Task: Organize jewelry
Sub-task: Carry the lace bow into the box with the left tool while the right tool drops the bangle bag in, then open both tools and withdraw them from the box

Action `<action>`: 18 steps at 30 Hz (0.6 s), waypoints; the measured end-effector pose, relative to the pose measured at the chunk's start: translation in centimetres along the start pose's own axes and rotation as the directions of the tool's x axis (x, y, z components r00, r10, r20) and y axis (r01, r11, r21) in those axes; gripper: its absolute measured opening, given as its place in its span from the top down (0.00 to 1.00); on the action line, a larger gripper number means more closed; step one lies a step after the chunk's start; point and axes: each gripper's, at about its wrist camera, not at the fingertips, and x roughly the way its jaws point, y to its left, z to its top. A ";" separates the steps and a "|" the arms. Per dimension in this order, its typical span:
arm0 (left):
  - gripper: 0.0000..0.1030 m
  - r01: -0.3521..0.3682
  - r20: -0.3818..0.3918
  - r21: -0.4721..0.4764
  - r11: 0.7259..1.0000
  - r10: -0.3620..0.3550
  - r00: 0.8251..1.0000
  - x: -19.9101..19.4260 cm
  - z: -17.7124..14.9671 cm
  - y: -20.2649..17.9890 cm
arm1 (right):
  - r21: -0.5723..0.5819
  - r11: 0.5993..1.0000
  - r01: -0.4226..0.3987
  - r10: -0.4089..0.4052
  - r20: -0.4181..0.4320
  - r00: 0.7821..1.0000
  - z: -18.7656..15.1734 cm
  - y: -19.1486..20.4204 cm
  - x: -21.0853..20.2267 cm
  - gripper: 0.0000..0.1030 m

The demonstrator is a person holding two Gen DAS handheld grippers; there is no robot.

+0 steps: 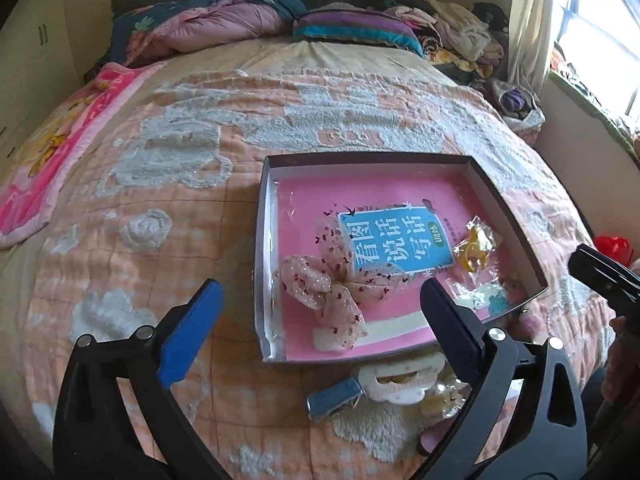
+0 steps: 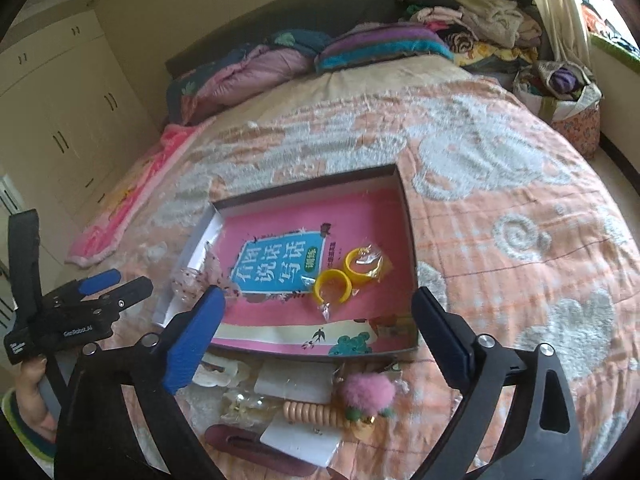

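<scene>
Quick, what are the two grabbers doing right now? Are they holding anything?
Left gripper: open, holding nothing, above the bow in the box.
Right gripper: open, holding nothing, above the yellow rings.

A wide bed point(image 1: 168, 216) under a peach quilt with tufted white patterns carries everything. Straight ahead of both grippers, an open shallow box point(image 1: 262, 264) sits flat on the quilt. Nearer than the box, just under the grippers, small things lie loose on the cover: a metal hair clip point(image 1: 334, 398), a cream claw clip point(image 1: 396, 384), a coiled hair tie point(image 2: 310, 414), a pink pompom point(image 2: 370, 392) and a white card point(image 2: 298, 440). Beyond the box, at the far end, folded quilts point(image 1: 208, 26), a striped pillow point(image 1: 356, 26) and heaped clothes point(image 1: 456, 32); far left, a pink blanket point(image 1: 52, 144)
</scene>
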 end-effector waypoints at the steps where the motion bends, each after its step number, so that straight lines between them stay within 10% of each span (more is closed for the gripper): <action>1: 0.10 0.002 0.006 -0.007 1.000 -0.002 1.000 -0.4 0.0 0.1 | -0.005 1.000 0.002 -0.002 0.012 1.000 0.0 0.1 -0.6 0.07; 18: 0.09 0.020 0.120 -0.030 0.999 -0.017 0.993 -7.1 -0.6 -0.3 | -0.048 0.999 -0.024 0.032 0.175 0.984 0.4 1.4 -9.7 0.06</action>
